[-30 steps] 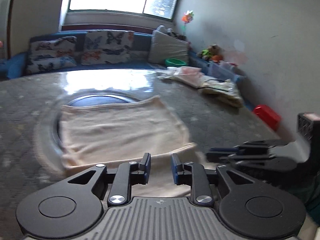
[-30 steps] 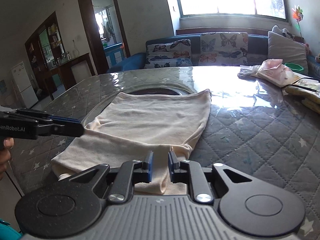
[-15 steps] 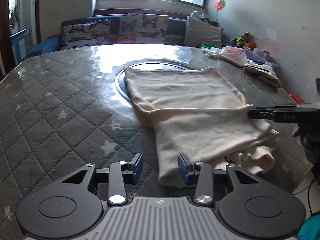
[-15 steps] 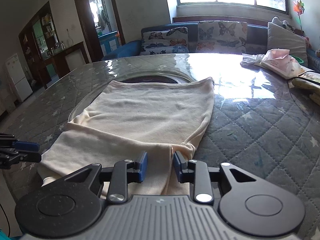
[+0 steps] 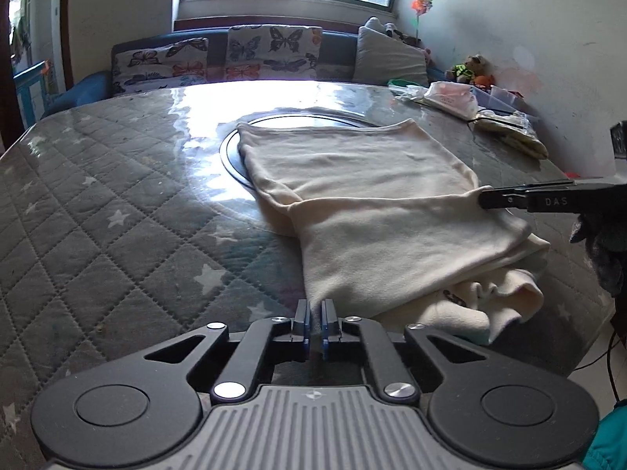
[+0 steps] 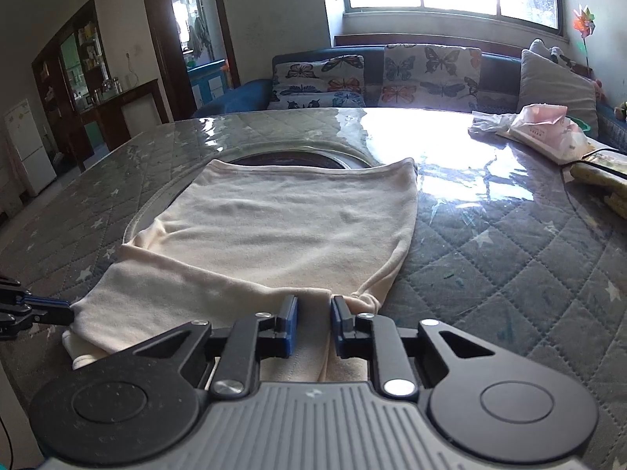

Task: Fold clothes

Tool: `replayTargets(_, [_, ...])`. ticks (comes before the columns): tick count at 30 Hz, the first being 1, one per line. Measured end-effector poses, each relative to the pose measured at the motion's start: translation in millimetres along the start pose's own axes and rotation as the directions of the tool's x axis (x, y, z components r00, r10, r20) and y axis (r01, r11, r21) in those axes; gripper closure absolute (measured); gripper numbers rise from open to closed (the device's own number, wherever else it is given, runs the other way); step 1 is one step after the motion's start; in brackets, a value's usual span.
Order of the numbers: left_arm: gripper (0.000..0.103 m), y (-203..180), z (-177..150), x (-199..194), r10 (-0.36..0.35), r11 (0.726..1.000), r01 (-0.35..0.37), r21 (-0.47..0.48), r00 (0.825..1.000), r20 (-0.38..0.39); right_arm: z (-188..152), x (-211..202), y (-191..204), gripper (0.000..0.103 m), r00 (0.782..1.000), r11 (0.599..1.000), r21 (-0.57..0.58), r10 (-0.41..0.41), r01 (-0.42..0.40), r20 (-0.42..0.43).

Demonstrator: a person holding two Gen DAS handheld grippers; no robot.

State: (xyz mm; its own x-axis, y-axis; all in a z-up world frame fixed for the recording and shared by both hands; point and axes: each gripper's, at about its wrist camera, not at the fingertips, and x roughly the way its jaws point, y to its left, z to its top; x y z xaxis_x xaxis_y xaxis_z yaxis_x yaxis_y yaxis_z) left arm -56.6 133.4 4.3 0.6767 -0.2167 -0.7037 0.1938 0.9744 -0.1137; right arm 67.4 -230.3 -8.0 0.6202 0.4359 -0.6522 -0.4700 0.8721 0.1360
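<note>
A cream garment [image 5: 372, 203] lies spread on the quilted table [image 5: 117, 215], its near part folded over with bunched cloth hanging at the table's near edge. My left gripper [image 5: 313, 313] is shut on the fold's near-left corner, also visible in the right wrist view [image 6: 58, 309]. My right gripper [image 6: 313, 309] sits at the fold's other corner. Its jaws are closing, and the pads press on a gathered ridge of the garment [image 6: 282, 211]. Seen from the left wrist, the right gripper [image 5: 484, 199] meets the cloth's right edge.
A round dark turntable [image 5: 298, 119] lies partly under the garment's far end. Bags and packets [image 5: 450, 96] sit at the table's far right. A sofa with butterfly cushions [image 5: 270, 51] stands behind. A gloved hand [image 5: 603, 243] holds the right gripper.
My left gripper swung left to the fold's near-left corner, stood open beside it, then shut on it. The right gripper's jaws narrowed onto the cloth between them.
</note>
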Motion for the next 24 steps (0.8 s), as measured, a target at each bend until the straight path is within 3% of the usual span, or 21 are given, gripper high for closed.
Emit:
replayTargets(4, [0.095, 3.4, 9.6, -6.4, -0.021, 1.000, 0.021, -0.009, 1.000, 0.010, 0.3, -4.9, 0.3, 0.083, 1.000, 1.000, -0.011, -0.009, 0.009, 0.015])
replayTargets(8, [0.080, -4.9, 30.8, -4.3, 0.001, 1.000, -0.001, 0.013, 0.998, 0.059, 3.2, -13.6, 5.2, 0.083, 0.999, 0.999, -0.045, -0.004, 0.006, 0.046])
replayTargets(10, [0.078, -10.8, 42.1, 5.3, 0.012, 1.000, -0.013, 0.017, 0.997, 0.074, 4.2, -15.0, 7.3, 0.083, 0.999, 0.999, -0.054, 0.005, -0.002, 0.053])
replayTargets(17, [0.086, -30.2, 62.7, 41.5, -0.032, 0.999, 0.029, 0.040, 0.996, 0.085, -1.4, -15.1, 21.8, 0.083, 0.998, 0.992, -0.123, 0.039, -0.032, 0.056])
replayTargets(24, [0.095, -15.6, 59.4, 63.2, 0.055, 0.998, -0.055, 0.009, 0.997, 0.046, -3.5, -4.9, 25.1, 0.083, 0.998, 0.989, -0.144, 0.046, -0.038, 0.049])
